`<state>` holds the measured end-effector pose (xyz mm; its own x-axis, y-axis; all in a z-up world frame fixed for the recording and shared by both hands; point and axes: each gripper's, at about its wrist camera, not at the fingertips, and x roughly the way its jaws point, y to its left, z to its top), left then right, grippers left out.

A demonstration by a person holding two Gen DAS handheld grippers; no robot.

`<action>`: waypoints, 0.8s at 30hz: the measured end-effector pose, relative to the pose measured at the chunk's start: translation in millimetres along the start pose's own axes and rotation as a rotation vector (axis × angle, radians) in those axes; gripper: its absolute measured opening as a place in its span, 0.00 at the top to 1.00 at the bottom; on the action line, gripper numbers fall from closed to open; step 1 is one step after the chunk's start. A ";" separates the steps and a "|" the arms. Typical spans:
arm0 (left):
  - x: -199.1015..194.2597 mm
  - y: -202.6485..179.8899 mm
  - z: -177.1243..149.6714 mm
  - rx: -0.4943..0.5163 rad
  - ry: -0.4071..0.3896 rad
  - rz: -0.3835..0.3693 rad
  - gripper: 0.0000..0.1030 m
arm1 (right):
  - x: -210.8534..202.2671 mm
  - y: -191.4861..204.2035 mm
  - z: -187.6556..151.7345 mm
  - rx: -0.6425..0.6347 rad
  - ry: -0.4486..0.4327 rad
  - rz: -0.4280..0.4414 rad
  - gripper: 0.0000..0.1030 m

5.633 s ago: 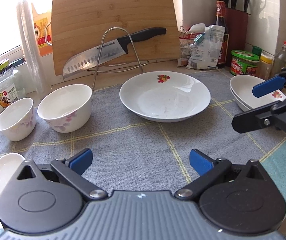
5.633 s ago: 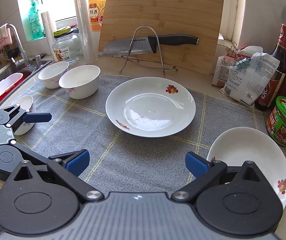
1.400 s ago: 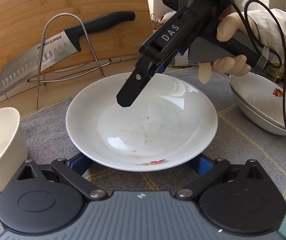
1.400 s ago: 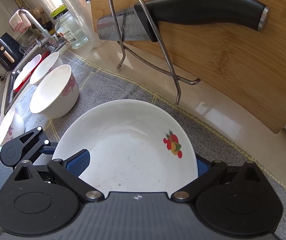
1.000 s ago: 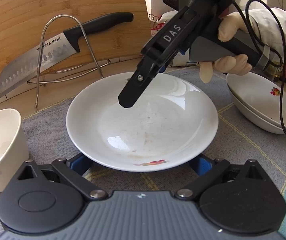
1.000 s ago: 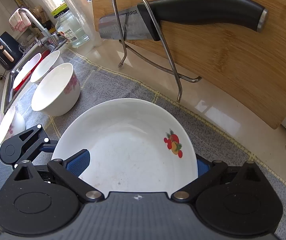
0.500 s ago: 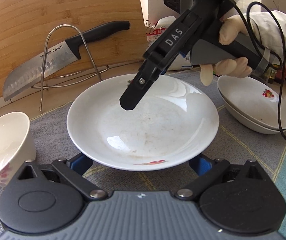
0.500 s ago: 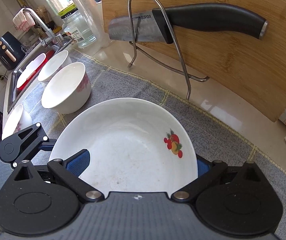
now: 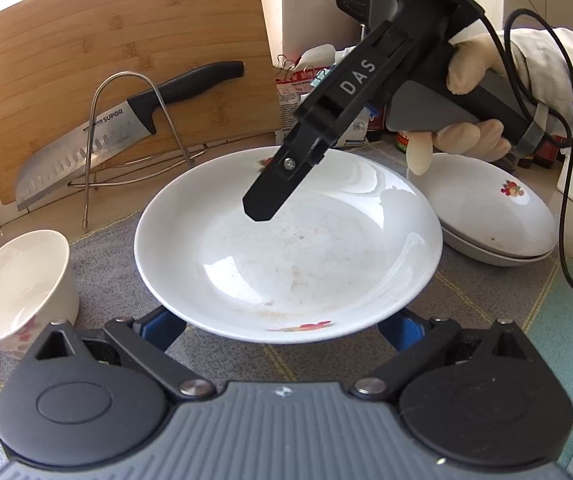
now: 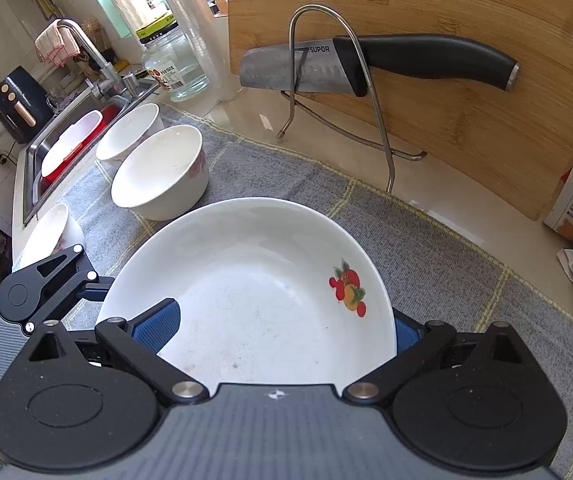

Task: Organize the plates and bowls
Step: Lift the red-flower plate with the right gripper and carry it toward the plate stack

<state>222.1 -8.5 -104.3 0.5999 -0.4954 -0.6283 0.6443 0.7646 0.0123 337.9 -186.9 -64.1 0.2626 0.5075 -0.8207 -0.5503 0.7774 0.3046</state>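
plate [image 9: 286, 248]: white deep one with a little fruit print. It's lifted a bit off the grey mat [image 9: 126, 236], roughly over the mat's middle, and both grippers have a hold on it from opposite sides.
left gripper [image 9: 282, 326]: reaches in from the near rim. Its blue pads [image 9: 158, 326] sit under the plate's edge on either side, spread fairly wide. Can't tell if it's actually squeezing or just cradling the plate from below.
right gripper [image 10: 276, 330]: comes from the far rim, with one finger inside the plate and the other outside. The jaws look pinched onto the rim. In the left wrist view you see its black finger poking down over the plate's inside, with a gloved hand [image 9: 466, 108] on the handle.
stacked plates [image 9: 490, 216]: two same-style plates nested together, at the right edge of the mat, just beside the held plate.
bowls: a big white bowl [image 10: 160, 172] with a pink flower print sits on the left part of the mat, a second bowl [image 10: 128, 132] right behind it toward the sink [image 10: 34, 160]. A third small bowl [image 10: 48, 236] sits at the mat's left edge by the left gripper.
back of worktop: a bamboo cutting board [image 10: 446, 32] leans upright, with a knife [image 10: 366, 64] resting in a wire rack [image 10: 338, 92] in front of it.
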 end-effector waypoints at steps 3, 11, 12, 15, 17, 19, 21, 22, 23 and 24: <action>-4.8 -4.3 0.2 0.008 0.003 -0.001 0.03 | -5.3 4.4 -5.3 0.003 -0.009 -0.003 0.00; -15.8 -12.0 3.7 0.013 0.014 -0.017 0.03 | -18.0 13.5 -18.3 0.012 -0.025 -0.002 0.00; -17.3 -13.2 4.2 0.016 0.015 -0.020 0.03 | -19.6 14.4 -20.1 0.015 -0.025 -0.003 0.00; -16.9 -14.6 7.3 0.027 0.022 -0.027 0.03 | -24.1 16.4 -24.9 0.021 -0.029 -0.010 0.00; -17.5 -17.0 8.9 0.036 0.025 -0.031 0.03 | -28.1 16.9 -27.8 0.025 -0.036 -0.014 0.00; -19.0 -19.6 10.1 0.045 0.025 -0.036 0.03 | -32.7 16.6 -30.1 0.034 -0.044 -0.017 0.00; -20.0 -21.5 11.9 0.050 0.022 -0.043 0.03 | -38.0 16.6 -32.9 0.036 -0.052 -0.020 0.00; -21.3 -22.9 12.4 0.052 0.020 -0.049 0.03 | -40.6 16.4 -34.3 0.039 -0.055 -0.023 0.00; -21.0 -23.4 13.6 0.054 0.020 -0.054 0.03 | -42.7 16.1 -35.4 0.043 -0.059 -0.027 0.00; -21.1 -24.5 14.7 0.057 0.018 -0.060 0.03 | -45.0 15.8 -36.8 0.047 -0.063 -0.031 0.00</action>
<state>200.7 -22.9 -79.9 0.5510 -0.5316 -0.6433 0.7051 0.7088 0.0182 288.2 -211.2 -40.2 0.3288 0.5041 -0.7986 -0.5041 0.8087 0.3030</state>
